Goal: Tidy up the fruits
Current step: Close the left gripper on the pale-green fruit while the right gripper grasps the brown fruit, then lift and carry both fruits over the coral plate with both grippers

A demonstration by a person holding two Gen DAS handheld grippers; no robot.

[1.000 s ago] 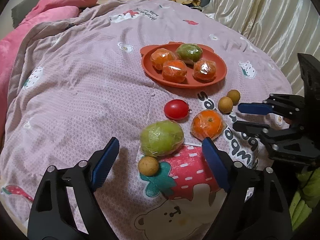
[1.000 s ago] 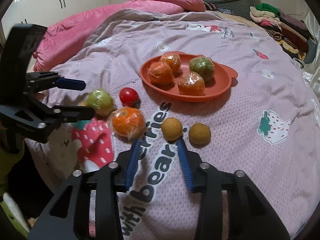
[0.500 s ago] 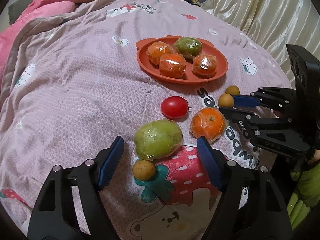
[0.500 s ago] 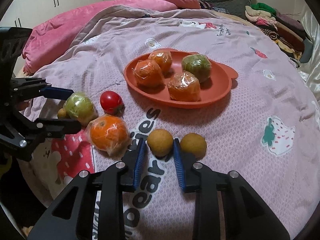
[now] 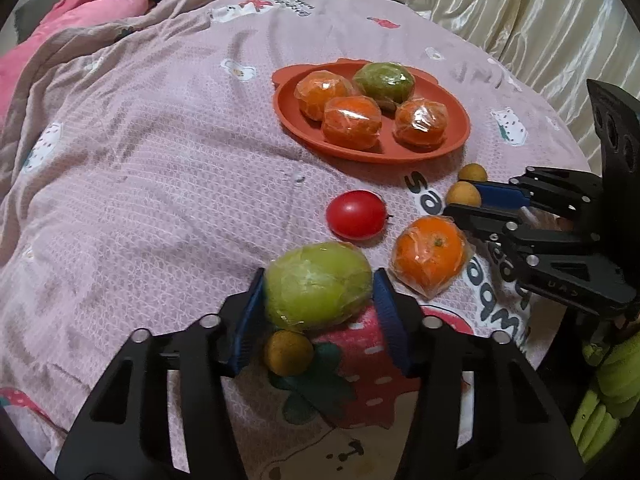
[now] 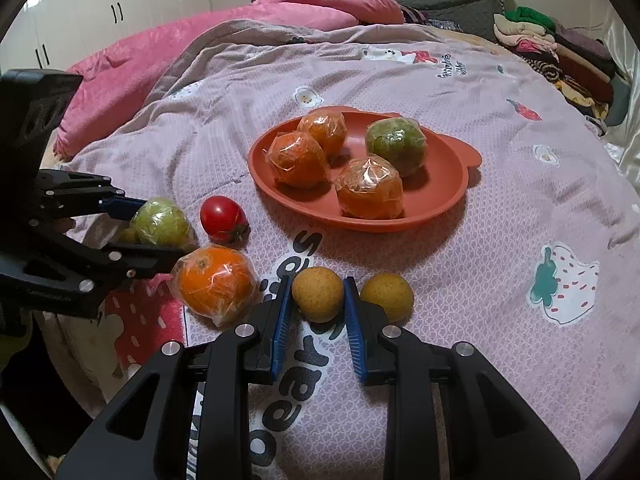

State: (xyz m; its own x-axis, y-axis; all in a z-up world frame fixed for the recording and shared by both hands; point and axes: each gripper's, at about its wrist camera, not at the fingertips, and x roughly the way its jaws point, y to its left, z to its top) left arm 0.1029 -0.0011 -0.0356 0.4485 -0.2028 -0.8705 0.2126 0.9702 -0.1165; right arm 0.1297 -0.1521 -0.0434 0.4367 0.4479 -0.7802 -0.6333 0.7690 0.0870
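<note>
My left gripper (image 5: 318, 284) has just been closing around the wrapped green fruit (image 5: 318, 285), and both blue pads now sit against its sides on the bedspread (image 5: 160, 184). A small brown fruit (image 5: 288, 353) lies just under it, between my left fingers but nearer the camera, not gripped. My right gripper (image 6: 316, 294) has closed as far as it goes on a brown fruit (image 6: 317, 293), pads pressed on either side, with the fruit on the printed lettering of the cover. A second brown fruit (image 6: 387, 297) lies just beside the right finger, outside the grip. The wrapped orange (image 6: 214, 280) rests between my two grippers, close to the right one's left finger, and the tomato (image 6: 221, 218) sits just behind it, near the green fruit. Further back, the orange plate (image 6: 436, 196) holds three wrapped oranges (image 6: 370, 188) and one wrapped green fruit. A pink blanket (image 6: 248, 28) is heaped at the far side of the bed, and folded clothes (image 6: 560, 52) are stacked at the right.
</note>
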